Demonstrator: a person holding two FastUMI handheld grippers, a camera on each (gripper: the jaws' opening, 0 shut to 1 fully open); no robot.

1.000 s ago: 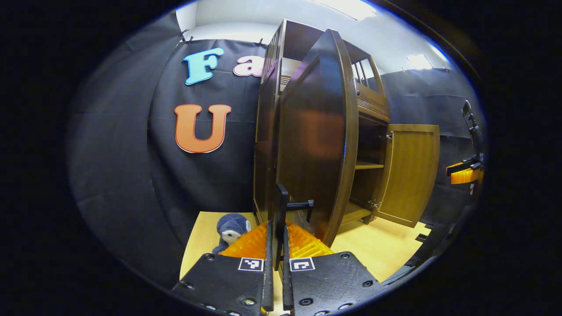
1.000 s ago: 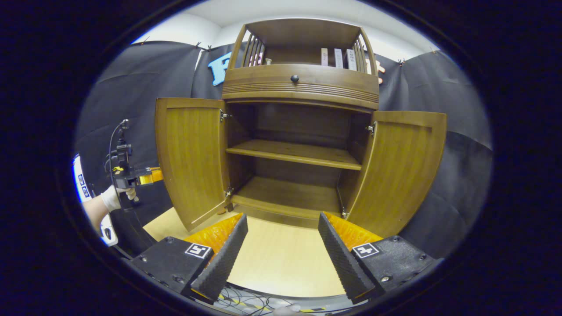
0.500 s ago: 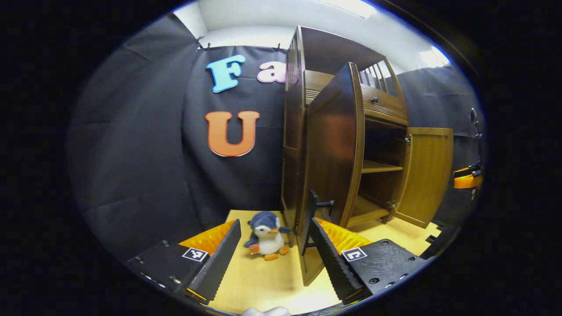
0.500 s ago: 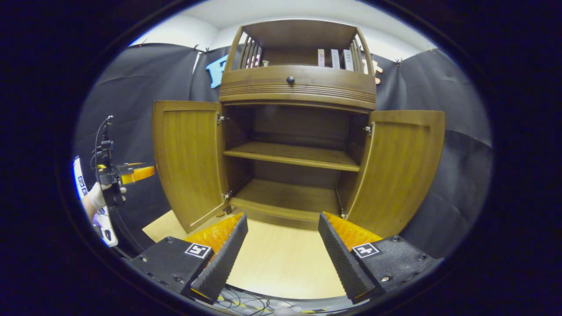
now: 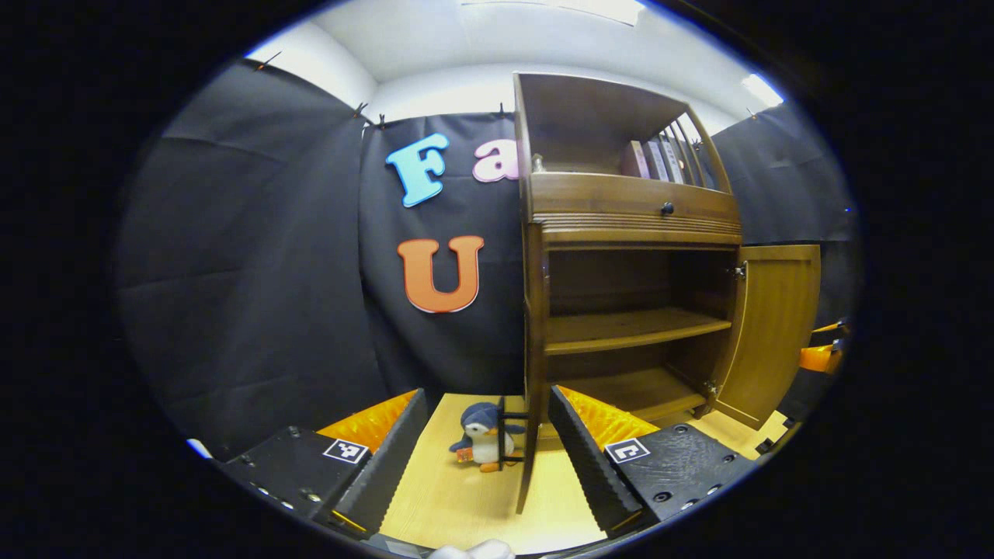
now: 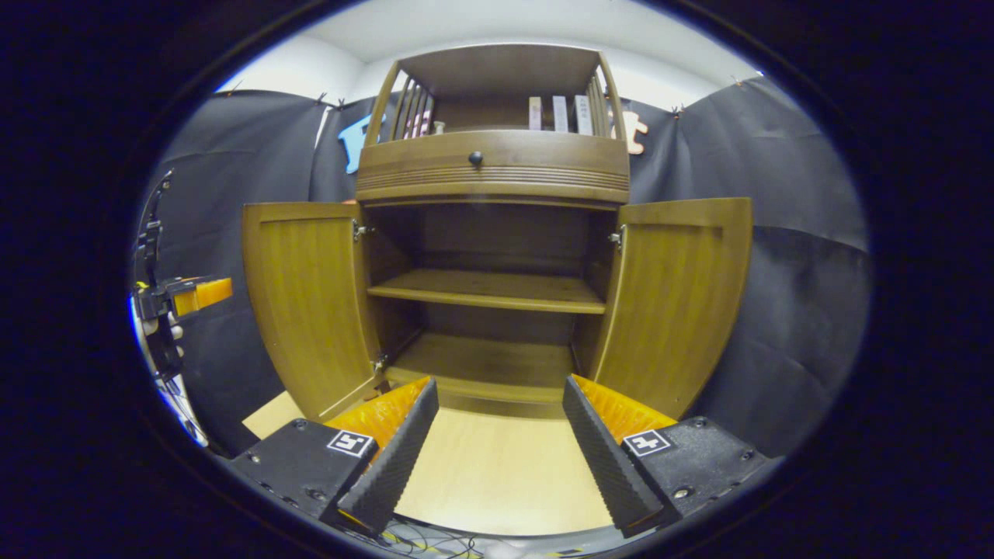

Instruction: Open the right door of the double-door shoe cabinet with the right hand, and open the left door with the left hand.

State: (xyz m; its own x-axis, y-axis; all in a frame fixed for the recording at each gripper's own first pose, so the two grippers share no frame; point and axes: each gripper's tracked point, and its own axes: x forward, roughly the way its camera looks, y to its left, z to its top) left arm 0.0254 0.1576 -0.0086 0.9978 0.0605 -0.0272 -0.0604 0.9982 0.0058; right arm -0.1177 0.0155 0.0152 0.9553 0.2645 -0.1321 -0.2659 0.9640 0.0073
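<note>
Brown wooden double-door shoe cabinet (image 6: 493,167) standing on pale wooden desk (image 6: 497,473), both doors swung wide. Stiff, light on hinges; best taken by left door's dark bar handle (image 5: 502,432). Left tongs (image 5: 488,442) and right tongs (image 6: 497,435) released, empty.

A pale wooden table top (image 6: 497,473) is carrying the shoe cabinet (image 6: 494,167), which is standing upright toward the back of it, against the black cloth. A bare stretch of the light wood is lying in front of the cabinet's base. In the left gripper view the same table top (image 5: 458,497) is also bearing a small plush penguin (image 5: 483,436), sitting upright just beside the cabinet's left side. Some cables (image 6: 435,546) are showing past the table's near edge
</note>
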